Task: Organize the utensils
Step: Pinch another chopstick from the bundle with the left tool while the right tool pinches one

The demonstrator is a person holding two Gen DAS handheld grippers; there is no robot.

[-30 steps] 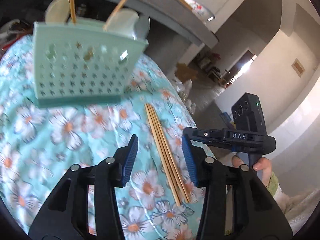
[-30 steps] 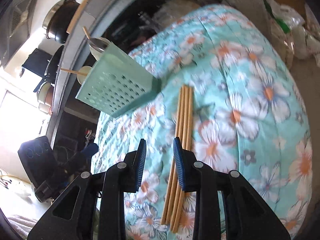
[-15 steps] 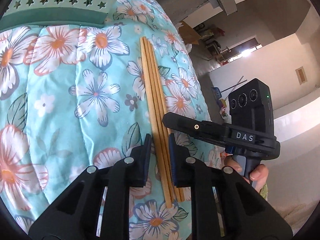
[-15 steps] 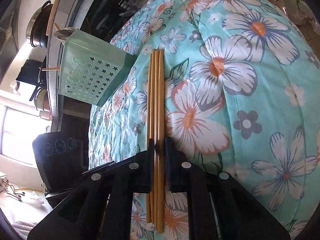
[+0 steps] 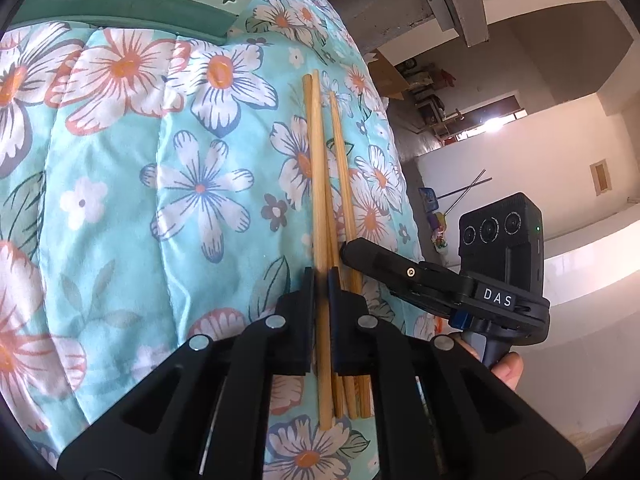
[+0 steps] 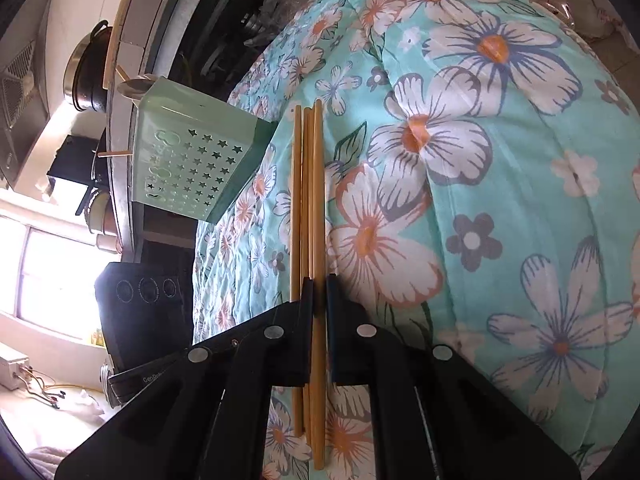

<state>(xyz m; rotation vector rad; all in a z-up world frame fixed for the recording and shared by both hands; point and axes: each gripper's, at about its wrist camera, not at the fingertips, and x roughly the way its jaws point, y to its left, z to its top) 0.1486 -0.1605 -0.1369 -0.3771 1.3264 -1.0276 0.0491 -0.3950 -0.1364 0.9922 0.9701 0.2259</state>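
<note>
Bundle of wooden chopsticks (image 5: 320, 184) lies lengthwise on a quilt (image 5: 160, 208) with turquoise ground and white-orange flower print. Sticks run from near edge toward the far side, close together, far tips slightly splayed.

Left gripper (image 5: 321, 276): jaws closing, pads pinching one chopstick at the left of the bundle. The remaining sticks lie just to the right of its right finger, on the quilt.

Right gripper (image 6: 320, 284): jaws pressed in on a single chopstick at the right of the bundle; the other sticks lie just left of its left finger. In the left wrist view the right gripper's finger touches the right side of the bundle, and a hand (image 5: 506, 372) grips the handle below.

Mint-green utensil holder (image 6: 188, 164) with star-shaped perforations sits on the quilt at the far left, well apart from the chopsticks' far tips. Stick handles protrude from it.

Beyond the holder: a dark pot (image 6: 86, 76) on a counter.
</note>
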